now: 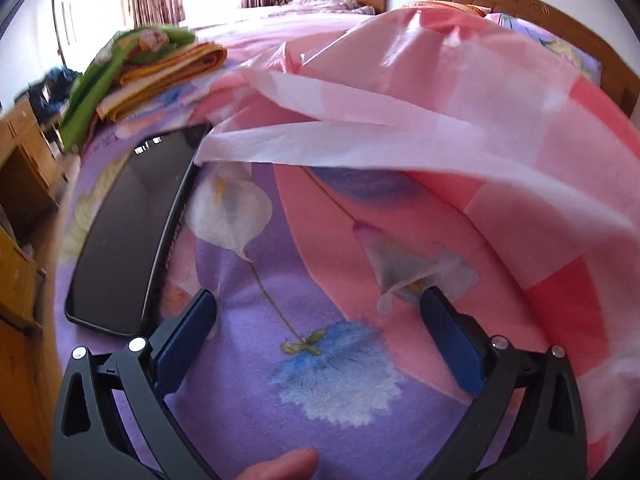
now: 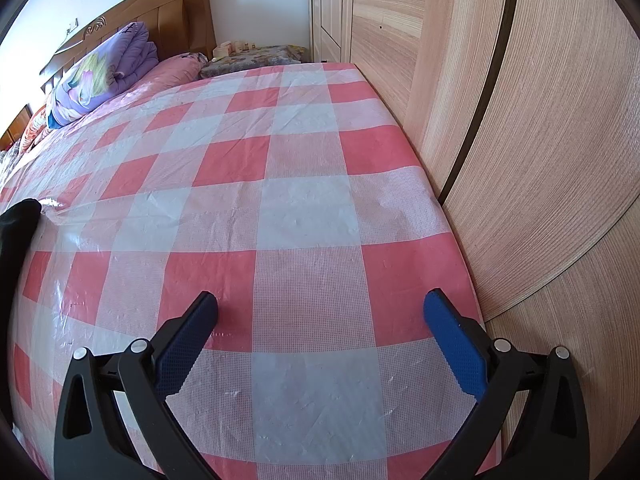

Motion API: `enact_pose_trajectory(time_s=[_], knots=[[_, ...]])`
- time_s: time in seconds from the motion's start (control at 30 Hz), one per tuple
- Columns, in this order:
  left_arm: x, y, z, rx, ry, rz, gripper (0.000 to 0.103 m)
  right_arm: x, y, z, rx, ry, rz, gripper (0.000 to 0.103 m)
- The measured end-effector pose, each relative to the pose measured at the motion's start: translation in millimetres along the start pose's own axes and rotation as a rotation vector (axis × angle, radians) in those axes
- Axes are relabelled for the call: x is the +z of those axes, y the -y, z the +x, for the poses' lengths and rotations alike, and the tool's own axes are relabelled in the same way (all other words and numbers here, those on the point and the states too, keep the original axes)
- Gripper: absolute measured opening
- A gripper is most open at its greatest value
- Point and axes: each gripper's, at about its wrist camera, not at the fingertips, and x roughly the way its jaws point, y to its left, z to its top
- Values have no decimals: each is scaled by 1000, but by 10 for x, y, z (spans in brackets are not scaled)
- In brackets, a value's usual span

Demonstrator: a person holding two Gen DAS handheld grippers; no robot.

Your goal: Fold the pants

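My left gripper (image 1: 318, 304) is open and empty, low over a purple and pink floral bedsheet (image 1: 328, 360). A pink-and-white checked plastic cover (image 1: 460, 92) is lifted and folded back just beyond it. My right gripper (image 2: 320, 308) is open and empty over the same checked cover (image 2: 280, 208), spread flat on the bed. A dark piece of cloth (image 2: 18, 228) shows at the left edge of the right wrist view; I cannot tell if it is the pants.
A black flat tablet-like device (image 1: 128, 232) lies on the sheet left of my left gripper. Folded green and orange cloths (image 1: 148, 68) are stacked behind it. A wooden wardrobe (image 2: 520, 140) runs along the bed's right side. A purple quilt (image 2: 104, 72) lies by the headboard (image 2: 172, 12).
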Motion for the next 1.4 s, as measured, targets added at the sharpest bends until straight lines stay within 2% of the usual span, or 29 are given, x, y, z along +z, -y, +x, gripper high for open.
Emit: enact_pose_trajectory(time_s=[0.07, 0.2, 0.77, 0.93, 1.1, 1.4], knots=[[8, 54, -13, 30, -1, 23, 102, 3, 0, 3, 0, 0, 0, 99], [6, -10, -25, -14, -7, -10, 102, 0, 1, 0, 0, 0, 0, 99], [14, -11, -9, -5, -8, -3, 102, 11, 7, 22, 7, -1, -7, 99], [4, -111, -20, -60, -1, -47, 102, 1, 10, 12, 7, -1, -7, 99], [12, 4, -6, 3, -7, 2, 102, -3, 9, 7, 7, -1, -7, 99], [7, -7, -1, -7, -5, -7, 102, -4, 6, 8, 7, -1, -7, 99]])
